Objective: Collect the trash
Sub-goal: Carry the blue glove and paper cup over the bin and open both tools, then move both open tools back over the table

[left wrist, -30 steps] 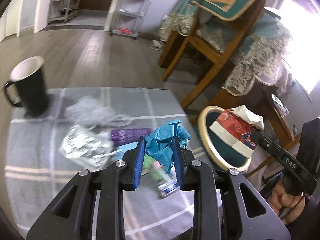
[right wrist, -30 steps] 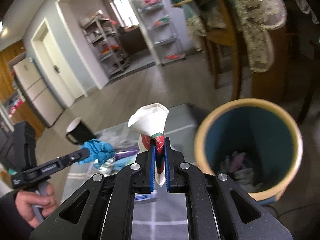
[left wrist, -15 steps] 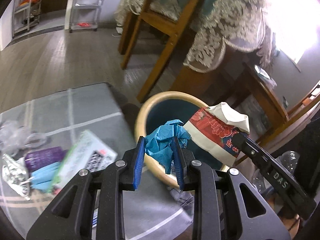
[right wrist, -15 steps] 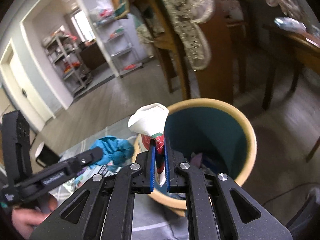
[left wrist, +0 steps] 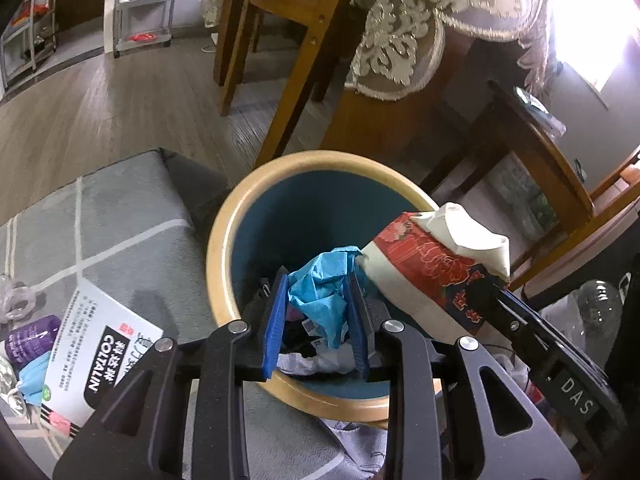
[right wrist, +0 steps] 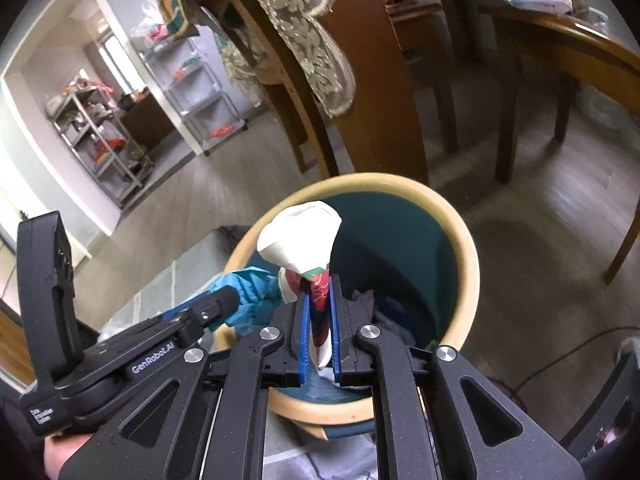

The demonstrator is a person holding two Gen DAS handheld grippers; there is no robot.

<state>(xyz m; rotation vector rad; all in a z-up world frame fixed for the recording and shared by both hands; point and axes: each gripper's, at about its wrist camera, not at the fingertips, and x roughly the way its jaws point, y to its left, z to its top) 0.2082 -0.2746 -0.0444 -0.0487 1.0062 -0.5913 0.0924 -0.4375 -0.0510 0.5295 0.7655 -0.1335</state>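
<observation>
Inspecting from the left, I find loose litter on the grey checked tabletop [left wrist: 132, 216]: a purple wrapper [left wrist: 30, 338] at the edge, a pale blue scrap [left wrist: 34, 376] just below it, and a white COLTALIN box [left wrist: 100, 356] lying flat beside them, near the bin. The round bin [left wrist: 218, 240], tan rim and teal inside, stands just past the tabletop's right edge, with earlier trash visible at its bottom.

My left claw [left wrist: 316, 320] is narrowed onto a crumpled blue glove [left wrist: 320, 292]; both blue pads press the wad, which hangs over the bin's mouth, inside the line of the rim. In the right wrist view the same claw [right wrist: 228, 300] comes in from the left with the glove [right wrist: 252, 292] bunched at its tip, above the bin's near-left rim [right wrist: 468, 264].

My right claw [right wrist: 319, 328] is pinched almost fully together on a crushed paper cup [right wrist: 300, 236], red-patterned below and white at the flared top; the cup stands upright between the pads, over the bin opening. From the left wrist view that cup [left wrist: 432, 264] lies tilted, touching the glove's right side, with the right claw [left wrist: 496, 300] gripping its lower end.

Wooden chair legs [left wrist: 296, 92] and a lace cloth [left wrist: 396, 40] stand behind the bin
</observation>
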